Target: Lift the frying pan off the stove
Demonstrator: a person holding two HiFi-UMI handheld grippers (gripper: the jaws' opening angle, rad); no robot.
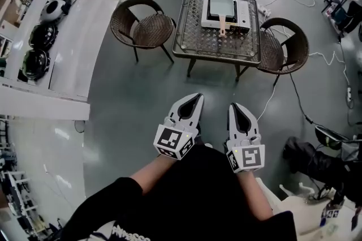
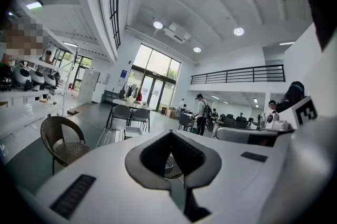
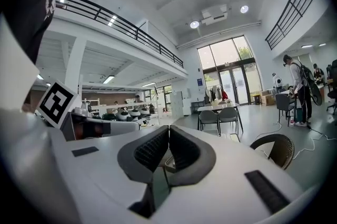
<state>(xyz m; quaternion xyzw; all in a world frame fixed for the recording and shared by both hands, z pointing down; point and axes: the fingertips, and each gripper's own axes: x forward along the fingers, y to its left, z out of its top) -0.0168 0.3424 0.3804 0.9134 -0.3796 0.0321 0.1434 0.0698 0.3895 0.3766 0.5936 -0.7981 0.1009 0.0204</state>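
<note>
**Step in hand: approach to the pan.** No contact is being made yet.

**Position of the work.** The frying pan (image 1: 221, 5) is sitting on the stove (image 1: 244, 14), which is standing on the counter (image 1: 195, 36), well apart from both grippers. The pan handle (image 1: 222, 30) is pointing toward the person and appears to be projecting past the stove's near edge. At this range, finer detail of the pan is not showing.

**State of the tools.** The left gripper (image 1: 196, 96) (image 2: 170, 133) is being held close to the body with its jaws meeting at the tips and nothing between them. The right gripper (image 1: 235, 105) (image 3: 168, 127) is likewise closed and empty. Both are pointing roughly level toward the counter.

**Recommended procedure (judgement).**
1. Walk in between the left chair (image 1: 141, 28) and the right chair (image 1: 285, 44), staying clear of the floor cable (image 1: 294, 90) running beside the right chair.
2. Open the working gripper before it is reaching the handle, not at the handle.
3. Line the jaws up so they are straddling the handle across its width.
4. Close near the pan body rather than the free end; this should be limiting droop.
5. Raise straight up, keeping the pan level until it is clearing the stove.

**Caution.** The stove may be shifting if the pan is dragged sideways.
</note>
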